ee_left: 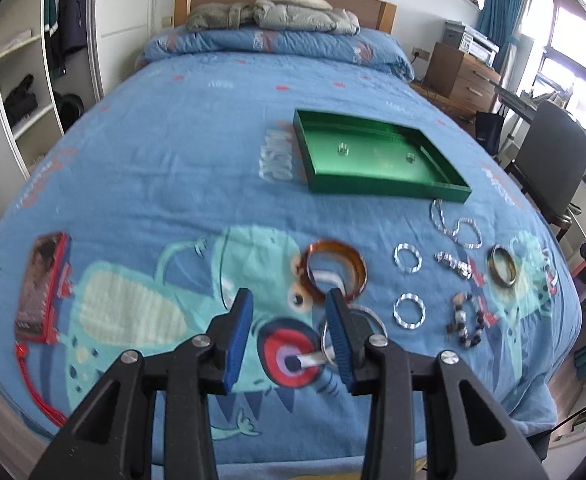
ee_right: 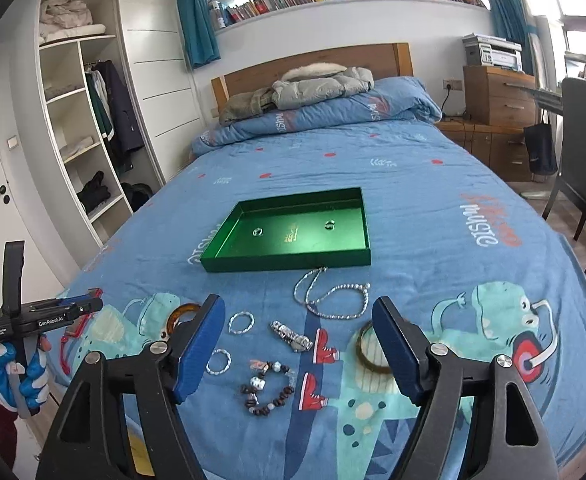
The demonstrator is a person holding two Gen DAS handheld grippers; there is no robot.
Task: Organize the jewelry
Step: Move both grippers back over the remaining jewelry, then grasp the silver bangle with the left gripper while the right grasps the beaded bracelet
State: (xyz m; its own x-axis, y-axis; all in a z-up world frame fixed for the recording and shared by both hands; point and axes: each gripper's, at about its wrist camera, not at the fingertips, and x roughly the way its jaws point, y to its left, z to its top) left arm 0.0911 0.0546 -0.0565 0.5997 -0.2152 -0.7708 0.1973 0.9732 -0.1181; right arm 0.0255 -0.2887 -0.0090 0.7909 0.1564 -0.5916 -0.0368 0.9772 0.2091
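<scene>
A green tray (ee_right: 285, 260) (ee_left: 385, 192) lies on the blue bedspread with two small rings (ee_right: 258, 232) inside. In front of it lie a silver chain (ee_right: 333, 296) (ee_left: 455, 224), two silver wavy rings (ee_right: 240, 323) (ee_left: 408, 260), a silver watch (ee_right: 291, 336) (ee_left: 455, 264), a bead bracelet (ee_right: 267, 390) (ee_left: 467, 324), a gold bangle (ee_right: 367, 350) (ee_left: 503, 266) and an amber bangle (ee_left: 335, 270) (ee_right: 181, 314). My left gripper (ee_left: 289, 320) is open and empty, just before the amber bangle. My right gripper (ee_right: 295, 338) is open and empty above the watch and bead bracelet.
A red-framed item (ee_left: 43, 292) with a red cord lies at the bed's left edge. A thin silver hoop (ee_left: 367, 322) lies under the left gripper's right finger. Wardrobe (ee_right: 81, 132) stands left, a chair (ee_right: 585, 152) and drawers right, and jackets (ee_right: 313, 88) lie at the bed's head.
</scene>
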